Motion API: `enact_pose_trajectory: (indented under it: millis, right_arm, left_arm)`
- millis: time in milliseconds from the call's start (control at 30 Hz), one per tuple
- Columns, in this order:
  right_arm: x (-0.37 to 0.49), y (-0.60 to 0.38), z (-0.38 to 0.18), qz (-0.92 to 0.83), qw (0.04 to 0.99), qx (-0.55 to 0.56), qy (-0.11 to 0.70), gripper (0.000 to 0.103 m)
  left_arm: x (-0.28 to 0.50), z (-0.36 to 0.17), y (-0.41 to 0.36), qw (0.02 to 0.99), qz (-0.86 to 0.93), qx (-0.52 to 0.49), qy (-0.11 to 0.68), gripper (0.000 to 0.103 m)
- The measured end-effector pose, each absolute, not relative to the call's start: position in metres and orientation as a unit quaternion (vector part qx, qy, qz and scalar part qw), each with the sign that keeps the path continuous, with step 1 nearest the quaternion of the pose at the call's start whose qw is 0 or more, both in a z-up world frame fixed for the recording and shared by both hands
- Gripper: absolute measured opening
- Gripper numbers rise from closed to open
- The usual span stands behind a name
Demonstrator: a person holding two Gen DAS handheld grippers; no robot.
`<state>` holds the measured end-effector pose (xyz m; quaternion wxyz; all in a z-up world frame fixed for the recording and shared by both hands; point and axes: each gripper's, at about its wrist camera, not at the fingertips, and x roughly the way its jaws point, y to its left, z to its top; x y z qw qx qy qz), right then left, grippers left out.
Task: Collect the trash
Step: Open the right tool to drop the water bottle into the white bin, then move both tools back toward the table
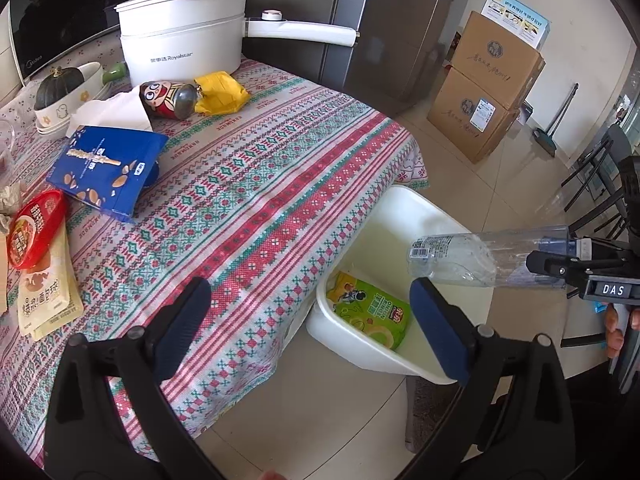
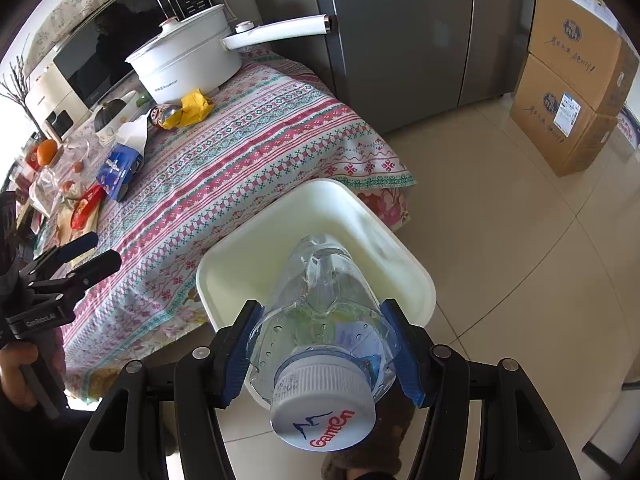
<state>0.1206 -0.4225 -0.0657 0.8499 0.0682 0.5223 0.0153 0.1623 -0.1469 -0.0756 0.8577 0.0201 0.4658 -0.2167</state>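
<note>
A white bin [image 1: 404, 200] stands on the floor against the table's corner, with a green snack packet [image 1: 368, 314] lying inside it. My left gripper [image 1: 308, 300] hangs open and empty above the table edge and the bin's near end. My right gripper [image 2: 322, 316] is shut on a clear plastic bottle [image 2: 324, 280] with a white cap, held over the bin [image 2: 280, 204] with its base pointing down. On the patterned tablecloth [image 1: 260, 184] lie a blue packet [image 1: 104, 168], a red packet [image 1: 34, 226], a cream bag [image 1: 48, 292] and a yellow wrapper [image 1: 220, 94].
A white electric pot [image 1: 184, 32] with a long handle, a cartoon-printed can [image 1: 168, 100], a tissue [image 1: 116, 114] and a bowl with a dark squash [image 1: 60, 84] sit at the table's back. A grey fridge [image 1: 380, 20], stacked cardboard boxes [image 1: 484, 88] and a chair [image 1: 600, 184] stand beyond.
</note>
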Motion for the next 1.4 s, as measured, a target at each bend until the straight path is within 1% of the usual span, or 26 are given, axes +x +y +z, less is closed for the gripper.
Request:
enact_pose_trajectory:
  millis: [33,100,233,400,533,667,733,1067,1167,1233,1300,1400]
  right_arm:
    - [0.122,-0.422,-0.066,0.011,0.849,0.070,0.523,0.069]
    - [0.124,-0.420,-0.063,0.005,0.851,0.074,0.519,0.077]
    - [0.128,-0.412,-0.054,0.005,0.860,0.068,0.506,0.083]
    - [0.138,-0.392,-0.046,0.015,0.864,0.060,0.499,0.085]
    - [0.147,-0.367,-0.041,0.029,0.868,0.046,0.494,0.089]
    - [0.153,-0.339,-0.034,0.047,0.874,0.027,0.483,0.090]
    - [0.156,-0.325,-0.031,0.058,0.875,0.021,0.480,0.093]
    - [0.174,-0.266,-0.018,0.103,0.882,0.009,0.459,0.094]
    - [0.181,-0.247,-0.018,0.113,0.883,0.005,0.456,0.094]
    - [0.185,-0.236,-0.017,0.119,0.883,0.003,0.454,0.094]
    - [0.189,-0.225,-0.018,0.124,0.883,-0.001,0.453,0.094]
    - [0.193,-0.206,-0.018,0.133,0.884,-0.012,0.448,0.094]
  left_arm:
    - [0.162,-0.074,-0.144,0.858,-0.215,0.021,0.465,0.100]
    - [0.160,-0.072,-0.140,0.860,-0.212,0.023,0.463,0.101]
    - [0.159,-0.067,-0.126,0.864,-0.203,0.020,0.460,0.101]
    - [0.155,-0.060,-0.102,0.871,-0.186,0.016,0.455,0.102]
    - [0.152,-0.055,-0.079,0.876,-0.167,0.006,0.452,0.102]
    - [0.149,-0.051,-0.053,0.880,-0.150,-0.010,0.450,0.102]
    - [0.146,-0.045,-0.040,0.883,-0.144,-0.015,0.447,0.102]
    - [0.148,-0.003,0.037,0.909,-0.090,0.015,0.406,0.102]
    - [0.150,-0.008,0.061,0.921,-0.070,0.008,0.383,0.102]
    - [0.149,-0.023,0.078,0.927,-0.055,-0.022,0.370,0.102]
    - [0.154,-0.035,0.086,0.914,-0.054,-0.015,0.402,0.102]
    - [0.154,-0.042,0.097,0.918,-0.048,-0.020,0.394,0.102]
